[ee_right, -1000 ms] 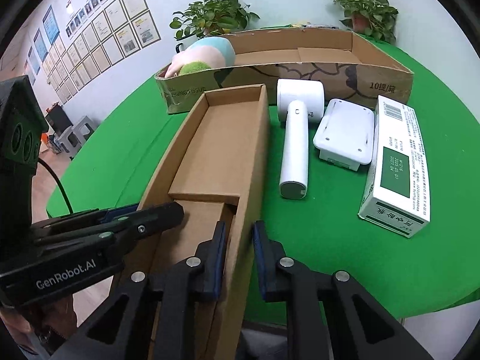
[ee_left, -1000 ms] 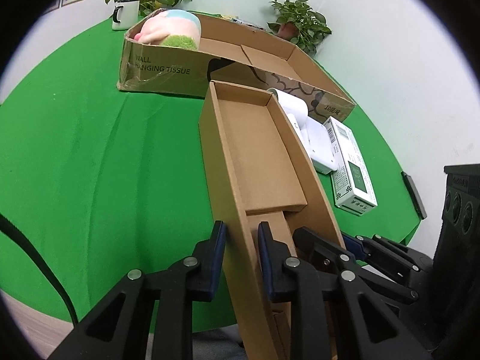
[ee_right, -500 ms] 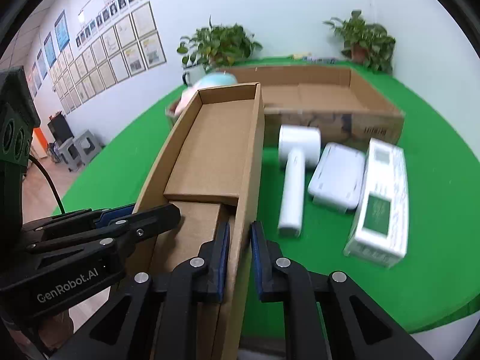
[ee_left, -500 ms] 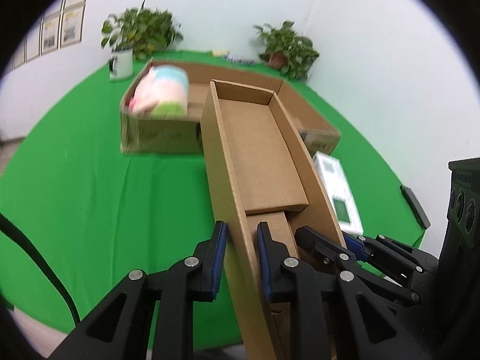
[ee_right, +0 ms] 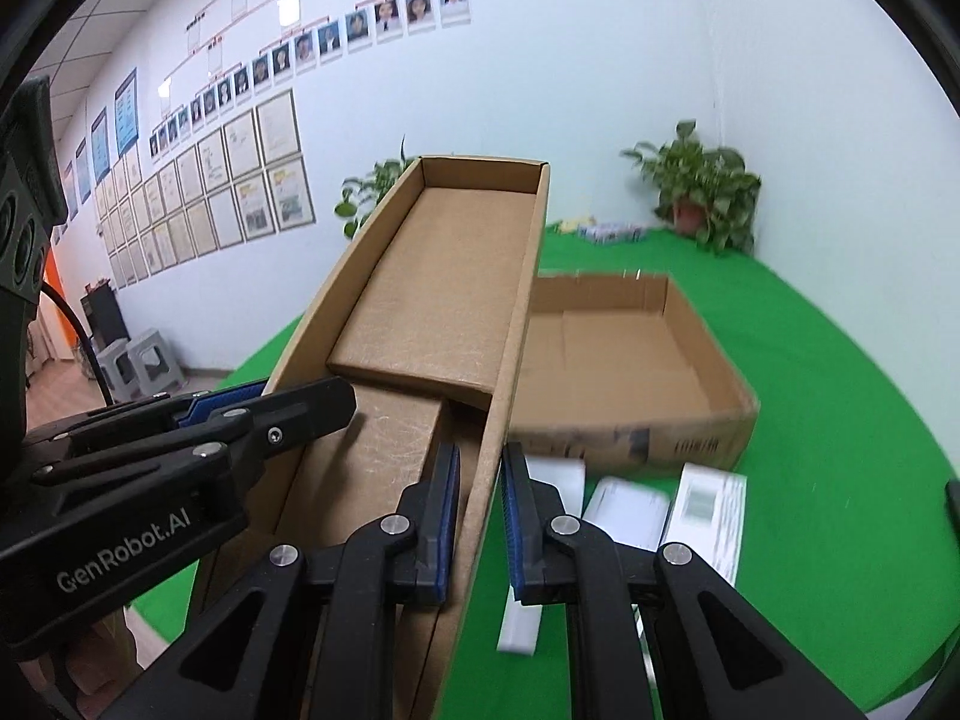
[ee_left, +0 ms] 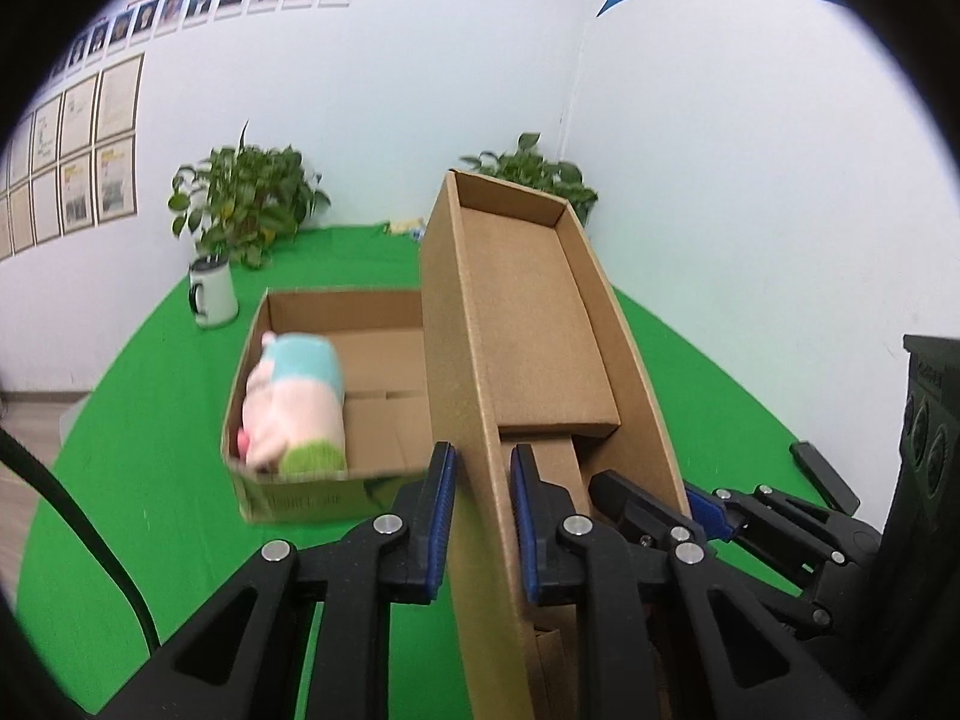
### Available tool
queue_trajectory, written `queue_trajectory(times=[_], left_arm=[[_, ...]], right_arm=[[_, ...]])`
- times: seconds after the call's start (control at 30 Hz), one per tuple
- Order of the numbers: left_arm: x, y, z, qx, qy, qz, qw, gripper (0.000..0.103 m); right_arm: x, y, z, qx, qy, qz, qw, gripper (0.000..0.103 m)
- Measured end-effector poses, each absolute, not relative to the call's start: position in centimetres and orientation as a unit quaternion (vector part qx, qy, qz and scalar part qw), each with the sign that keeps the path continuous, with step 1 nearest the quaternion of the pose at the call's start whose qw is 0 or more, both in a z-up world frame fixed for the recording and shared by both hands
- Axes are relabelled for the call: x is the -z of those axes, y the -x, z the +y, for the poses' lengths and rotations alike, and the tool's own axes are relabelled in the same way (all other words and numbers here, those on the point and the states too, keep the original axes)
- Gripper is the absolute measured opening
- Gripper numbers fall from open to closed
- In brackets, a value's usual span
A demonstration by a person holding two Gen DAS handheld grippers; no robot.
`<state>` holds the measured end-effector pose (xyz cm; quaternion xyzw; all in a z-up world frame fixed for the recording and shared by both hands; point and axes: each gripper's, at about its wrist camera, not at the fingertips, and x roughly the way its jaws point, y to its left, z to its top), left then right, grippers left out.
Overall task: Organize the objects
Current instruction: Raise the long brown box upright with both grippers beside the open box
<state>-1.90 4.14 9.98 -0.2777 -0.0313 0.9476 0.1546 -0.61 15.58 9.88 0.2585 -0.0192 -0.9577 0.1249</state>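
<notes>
Long box held up in the air over the green table, tipped up at its far end. Left gripper clamped on one side wall, right gripper clamped on the other, likely to keep it steady. Plain brown cardboard, open on top, seemingly nothing inside.

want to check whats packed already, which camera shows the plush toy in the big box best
The left wrist view: the plush toy lies in plain sight at the left end of the big box, slightly blurred. In the right wrist view the narrow box blocks that end, hiding the toy.
</notes>
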Motion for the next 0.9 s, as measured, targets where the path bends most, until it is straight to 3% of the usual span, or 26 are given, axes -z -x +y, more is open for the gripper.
queue_trajectory(times=[0.57,0.9], left_arm=[[-15.8,8.1,2.9,-0.96,0.233,-0.049,0.145,0.017],[-17.2,12.9,2.2,-0.963,0.232,-0.043,0.128,0.015]], right_arm=[[-19.7,7.3,15.2,0.967,-0.22,-0.023,0.127,0.011],[-22.6,13.6,13.4,0.967,-0.223,-0.019,0.124,0.012]])
